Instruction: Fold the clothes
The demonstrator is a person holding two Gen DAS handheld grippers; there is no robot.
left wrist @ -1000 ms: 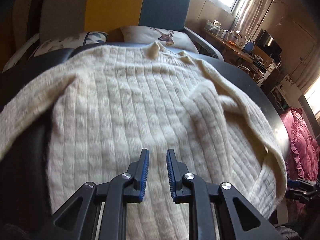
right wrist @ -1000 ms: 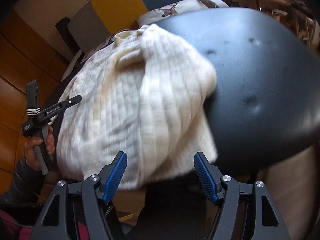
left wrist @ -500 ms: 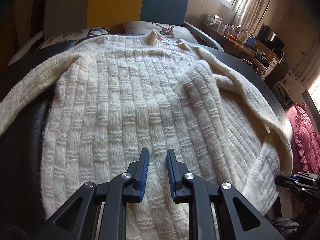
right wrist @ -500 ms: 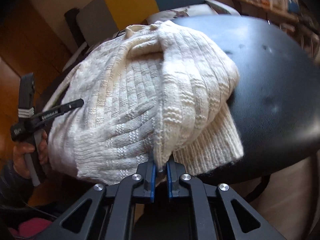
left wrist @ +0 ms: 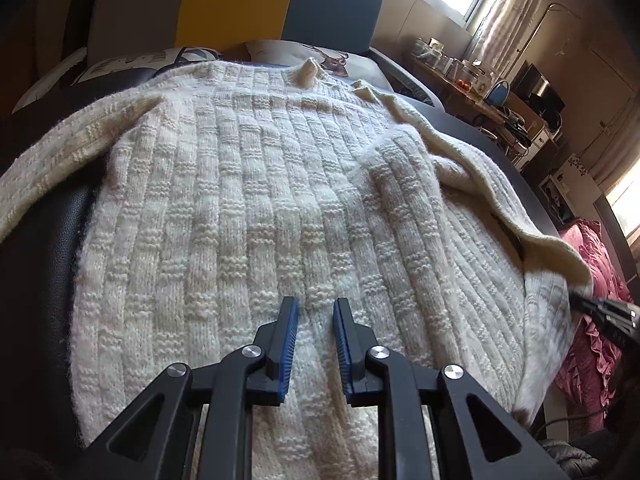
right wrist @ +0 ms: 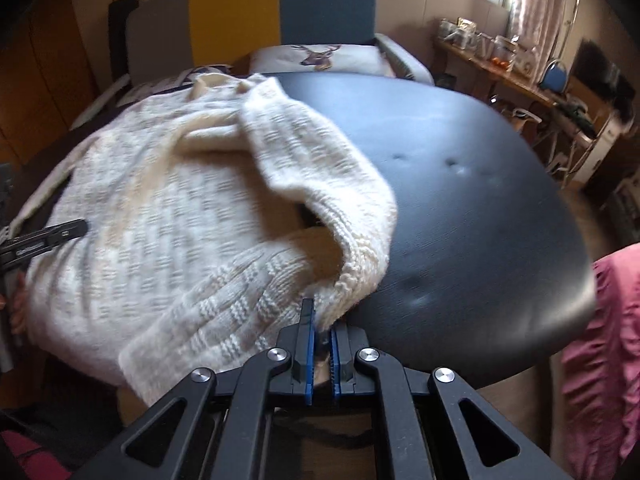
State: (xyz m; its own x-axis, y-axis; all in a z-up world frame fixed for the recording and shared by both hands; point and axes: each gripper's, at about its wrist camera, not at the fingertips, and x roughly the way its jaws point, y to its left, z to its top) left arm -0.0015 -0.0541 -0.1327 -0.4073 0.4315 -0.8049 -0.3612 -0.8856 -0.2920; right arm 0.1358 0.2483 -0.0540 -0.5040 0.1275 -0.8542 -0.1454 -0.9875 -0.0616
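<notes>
**Right jaws pinched the sweater's hem, left jaws hung parted above the knit**

Over on my left side, the cream ribbed sweater lay spread across the black padded table, one sleeve trailing off toward the left edge and its collar up at the far end, near the deer-print cushion. My left gripper pointed down over the near part of the body panel, and its jaws stood a little apart, blue pads facing each other with only the knit showing through the gap below them. Nothing was pinched there. Whether the tips touched the wool, I could not tell.

Moving across to the middle, the sweater's right-hand side was folded in over the body, a thick roll of knit running diagonally down toward me.

And then my right side! My right gripper was clamped tight on the lower corner of the sweater, the ribbed hem bunched between the blue pads, and the fabric rose in a loose hood off the table. The bare black tabletop stretched away to the right of the garment. At the far left of that view the tip of my left gripper showed over the knit. Behind the table stood the grey, yellow and teal chair, and pink ruffled fabric hung at the right edge.
</notes>
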